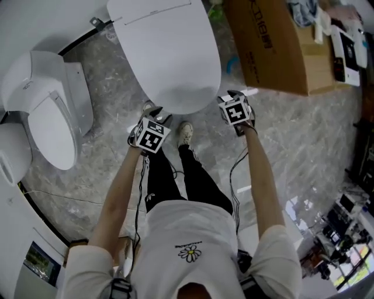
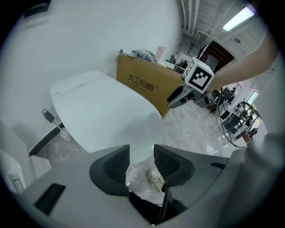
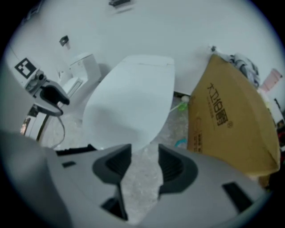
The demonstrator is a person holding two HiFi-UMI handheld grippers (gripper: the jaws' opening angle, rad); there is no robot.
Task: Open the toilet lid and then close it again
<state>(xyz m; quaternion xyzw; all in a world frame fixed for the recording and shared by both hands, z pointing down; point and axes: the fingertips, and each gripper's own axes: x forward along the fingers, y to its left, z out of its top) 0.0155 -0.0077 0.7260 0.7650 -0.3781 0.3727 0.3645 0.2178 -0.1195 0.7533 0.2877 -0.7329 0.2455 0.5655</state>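
Below the head camera, the person's torso [image 1: 190,245] fills the lower frame. The toilet lid [image 1: 166,52] hides everything beneath it, so whether it sits fully down cannot be told. At either side of its front rim hover the left gripper [image 1: 150,111] and the right gripper [image 1: 232,96], their jaws too small to read here. An open cardboard box [image 1: 269,52], cropped at the top, holds cloth [image 1: 304,13] and small items that are hard to make out. A second toilet [image 1: 49,111] stands well apart.

Left gripper view: the jaws are spread and released, with the lid's front edge just beyond them. A shoe [image 2: 156,178] and the floor [image 2: 191,129] show through the gap.

Right gripper view, blurred: the jaws are likewise spread and empty, with only floor between them. The lid's rim lies just past the left jaw.
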